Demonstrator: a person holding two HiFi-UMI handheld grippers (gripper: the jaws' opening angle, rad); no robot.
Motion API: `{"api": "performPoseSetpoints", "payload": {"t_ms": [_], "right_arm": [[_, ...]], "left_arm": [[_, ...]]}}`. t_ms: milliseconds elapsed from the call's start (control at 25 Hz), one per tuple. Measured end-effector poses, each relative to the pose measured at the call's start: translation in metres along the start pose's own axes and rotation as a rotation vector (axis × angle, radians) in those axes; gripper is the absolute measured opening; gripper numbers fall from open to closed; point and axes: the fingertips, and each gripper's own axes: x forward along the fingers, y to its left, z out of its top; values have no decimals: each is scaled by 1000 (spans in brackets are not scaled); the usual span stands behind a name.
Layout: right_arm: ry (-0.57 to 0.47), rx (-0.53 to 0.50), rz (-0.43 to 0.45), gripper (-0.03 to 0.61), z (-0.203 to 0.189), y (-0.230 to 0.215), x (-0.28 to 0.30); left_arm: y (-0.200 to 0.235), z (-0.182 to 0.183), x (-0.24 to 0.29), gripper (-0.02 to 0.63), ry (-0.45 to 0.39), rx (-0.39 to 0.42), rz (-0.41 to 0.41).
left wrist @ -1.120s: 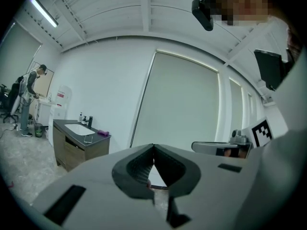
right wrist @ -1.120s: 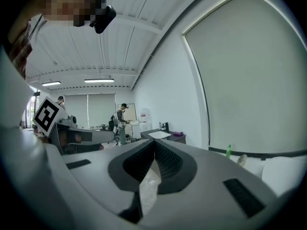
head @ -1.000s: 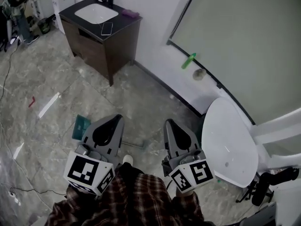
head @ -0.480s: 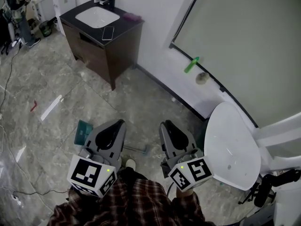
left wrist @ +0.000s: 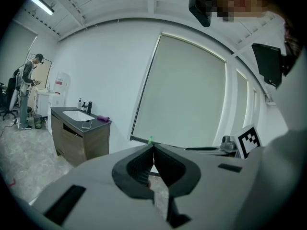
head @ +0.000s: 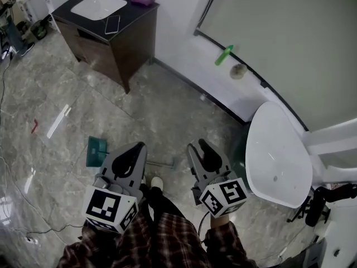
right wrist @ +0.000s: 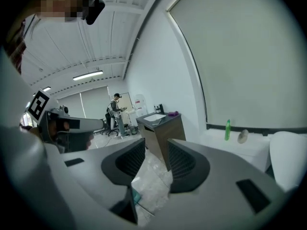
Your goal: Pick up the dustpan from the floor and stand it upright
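Observation:
The green dustpan lies flat on the marble floor, and its thin handle runs right toward my shoe. My left gripper hovers above the handle just right of the pan; its tips meet, so it is shut and empty. My right gripper hangs further right, above bare floor. Its jaws have just been opening and now stand apart with nothing between them. In the right gripper view a teal corner of the dustpan shows low between the jaws.
A dark vanity cabinet with a sink and a phone stands at the back left. A white rounded fixture sits close on the right. A green bottle rests on the wall ledge. Cables trail at the left, and a person stands far off.
The right gripper's jaws have gone from shut to open. Both grippers have sunk a little toward the floor. The dustpan has not moved.

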Motion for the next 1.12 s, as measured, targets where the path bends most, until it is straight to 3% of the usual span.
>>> {"api": "performPoseSetpoints", "payload": {"t_ms": [240,440,760,1120], "right_arm": [[107,102,-140,130,-94,-58,16],[185,183,-215,130,-193,-102,38],[277,254,-302,130,-364,-156,64],[349,247,-317,130,-537,-199,107]], "left_arm": [[17,-62,34,11,103,-32,-33],[31,-136,73,11,172,-60,-57],[49,-287,132,12,234,-108,-67],[84,-454,189,11,265,-78,-24]]}}
